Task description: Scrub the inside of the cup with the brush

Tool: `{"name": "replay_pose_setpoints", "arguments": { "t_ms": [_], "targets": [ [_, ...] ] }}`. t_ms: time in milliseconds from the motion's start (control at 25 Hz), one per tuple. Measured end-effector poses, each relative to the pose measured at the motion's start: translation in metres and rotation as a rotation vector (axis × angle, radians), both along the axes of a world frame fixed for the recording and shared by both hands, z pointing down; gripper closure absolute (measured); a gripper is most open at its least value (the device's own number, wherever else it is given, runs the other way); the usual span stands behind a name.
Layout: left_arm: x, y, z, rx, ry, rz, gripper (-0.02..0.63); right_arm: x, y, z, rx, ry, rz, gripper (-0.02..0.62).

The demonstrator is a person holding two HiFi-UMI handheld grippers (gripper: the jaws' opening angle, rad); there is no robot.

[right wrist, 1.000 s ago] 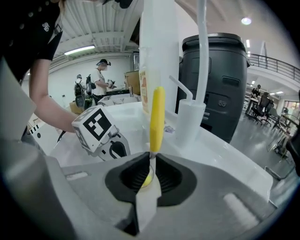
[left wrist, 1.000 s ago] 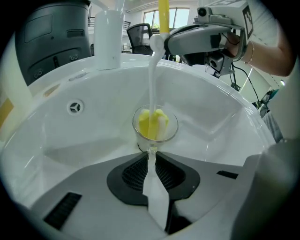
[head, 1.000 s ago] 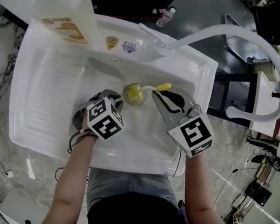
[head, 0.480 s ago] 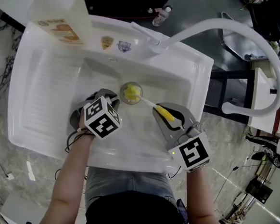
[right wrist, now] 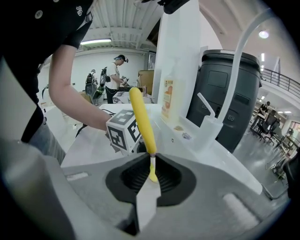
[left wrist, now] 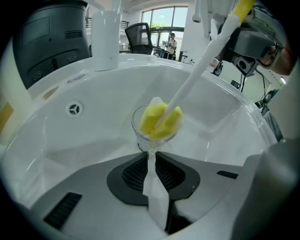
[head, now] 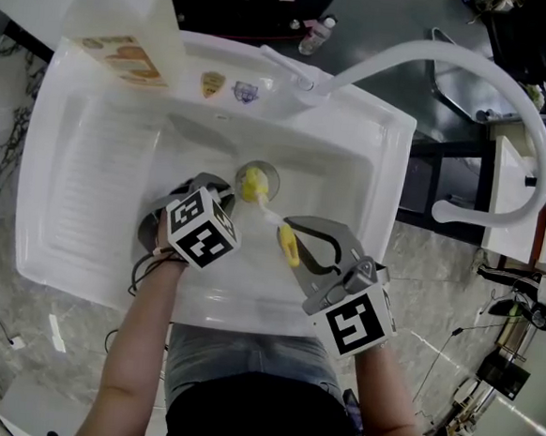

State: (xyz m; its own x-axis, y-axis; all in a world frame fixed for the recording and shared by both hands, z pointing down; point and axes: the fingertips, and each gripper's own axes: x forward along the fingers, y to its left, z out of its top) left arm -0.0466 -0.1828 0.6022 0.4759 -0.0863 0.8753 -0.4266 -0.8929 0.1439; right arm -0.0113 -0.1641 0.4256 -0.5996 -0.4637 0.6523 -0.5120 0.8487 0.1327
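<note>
A clear glass cup (head: 263, 172) stands in the white sink (head: 372, 154), and my left gripper (head: 232, 190) is shut on its near wall. In the left gripper view the cup (left wrist: 140, 133) sits just past the jaw tips of the left gripper (left wrist: 151, 157). The brush's yellow sponge head (left wrist: 161, 119) is inside the cup, and its white shaft (head: 268, 215) slants out toward me. My right gripper (head: 291, 246) is shut on the brush's yellow handle (right wrist: 142, 122); its jaws have just been closing a little on it.
A white faucet with a long curved hose (head: 436, 61) arches over the sink's right side. A tall soap container (head: 128, 22) stands at the back left corner, by the ribbed draining board (head: 97, 180). The overflow hole (left wrist: 73, 109) is in the basin wall.
My right gripper has drawn back toward me and to the left, swinging the brush handle from the right round to the near side. The cup and left gripper stayed put.
</note>
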Motion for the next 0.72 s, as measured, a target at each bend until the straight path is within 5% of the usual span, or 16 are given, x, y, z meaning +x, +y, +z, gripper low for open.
{"name": "replay_pose_setpoints", "arguments": {
  "t_ms": [720],
  "targets": [
    [0.001,0.001,-0.001,0.016,0.003,0.004,0.543,-0.033,-0.057,0.0,0.01,-0.141,0.038,0.569]
  ]
}}
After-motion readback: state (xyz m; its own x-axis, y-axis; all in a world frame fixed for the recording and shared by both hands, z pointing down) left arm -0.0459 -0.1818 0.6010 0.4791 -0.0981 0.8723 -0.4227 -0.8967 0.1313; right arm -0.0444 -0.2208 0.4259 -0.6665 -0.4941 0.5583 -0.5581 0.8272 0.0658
